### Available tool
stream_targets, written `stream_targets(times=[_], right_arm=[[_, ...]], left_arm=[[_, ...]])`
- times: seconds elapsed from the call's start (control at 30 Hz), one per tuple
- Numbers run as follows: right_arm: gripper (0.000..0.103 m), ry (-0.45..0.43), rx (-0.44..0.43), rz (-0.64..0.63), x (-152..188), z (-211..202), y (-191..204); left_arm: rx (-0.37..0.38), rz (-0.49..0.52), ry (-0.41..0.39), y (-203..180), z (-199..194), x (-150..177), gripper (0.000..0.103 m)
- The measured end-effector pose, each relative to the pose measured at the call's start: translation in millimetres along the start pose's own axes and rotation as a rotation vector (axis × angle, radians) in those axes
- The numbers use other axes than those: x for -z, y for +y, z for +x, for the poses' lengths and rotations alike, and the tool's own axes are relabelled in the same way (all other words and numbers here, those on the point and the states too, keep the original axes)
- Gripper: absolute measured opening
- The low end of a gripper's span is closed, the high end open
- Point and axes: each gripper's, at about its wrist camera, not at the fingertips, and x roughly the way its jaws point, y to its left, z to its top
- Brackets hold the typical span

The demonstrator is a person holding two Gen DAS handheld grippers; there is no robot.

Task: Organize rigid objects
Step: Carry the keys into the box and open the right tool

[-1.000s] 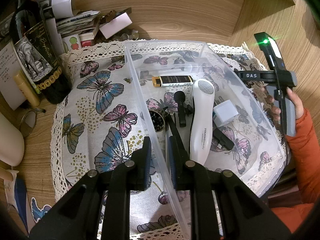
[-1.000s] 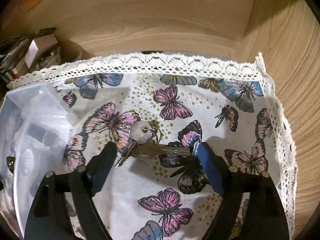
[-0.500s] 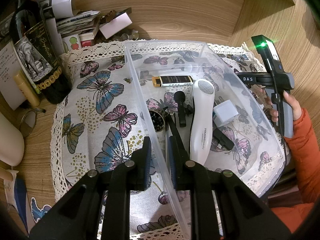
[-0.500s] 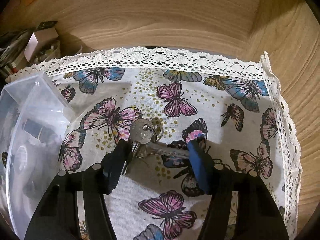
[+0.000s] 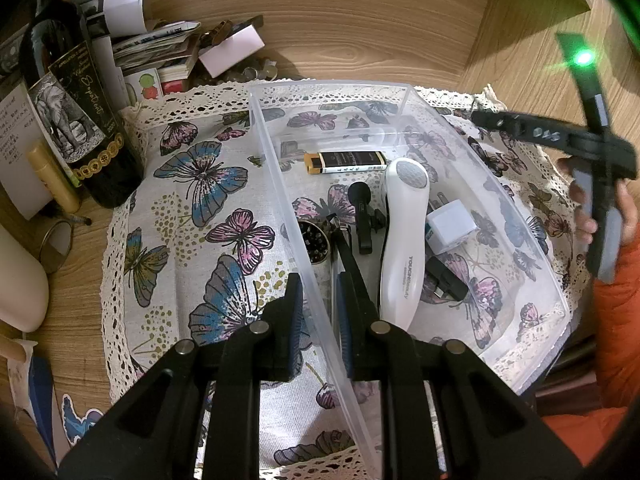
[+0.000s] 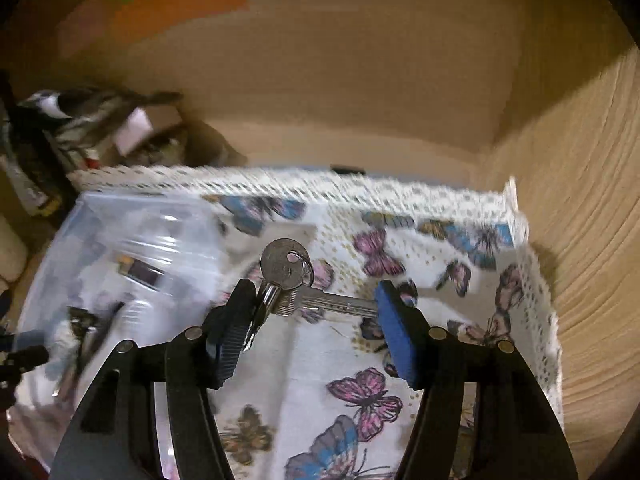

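A clear plastic bin (image 5: 532, 248) stands on the butterfly cloth (image 5: 208, 216). It holds a white handheld device (image 5: 404, 240), a black and yellow lighter (image 5: 344, 162), a small black microphone (image 5: 362, 216), a white plug adapter (image 5: 450, 228) and a round metal tin (image 5: 314, 240). My left gripper (image 5: 318, 312) is shut on the bin's left wall (image 5: 280, 200). My right gripper (image 6: 316, 312) is shut on a bunch of silver keys (image 6: 296, 284), held lengthwise between the pads above the cloth, to the right of the bin (image 6: 120, 248). The right tool's body shows in the left wrist view (image 5: 592, 152).
A dark wine bottle (image 5: 76, 112) stands at the left, with a pile of papers and small boxes (image 5: 168, 52) behind it. Wooden walls (image 6: 580, 240) close in the back and right. The cloth's lace edge (image 6: 520, 248) runs along the right wall.
My right gripper closed on the keys and lifted them off the cloth, swinging up and towards the bin. The left gripper and the bin stayed put.
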Motion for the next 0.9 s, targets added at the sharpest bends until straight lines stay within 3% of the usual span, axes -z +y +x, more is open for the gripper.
stream_targets(times=[0.4,0.63,0.9], right_arm=[[0.058,-0.111,-0.126,-0.165,-10.4,-40.9,64.5],[0.058,-0.061,-0.199,-0.252,1.7,-24.8,99.6],[0.059,0.027,-0.211,-0.304,12.5,1.4,114.2]], left_arm=[[0.0,0.001,0.0,-0.1,-0.1,0.0,0.017],[0.0,0.002,0.0,-0.1,-0.3,-0.2,0.017],[0.0,0.0,0.0,-0.2,-0.1,-0.1,0.017]])
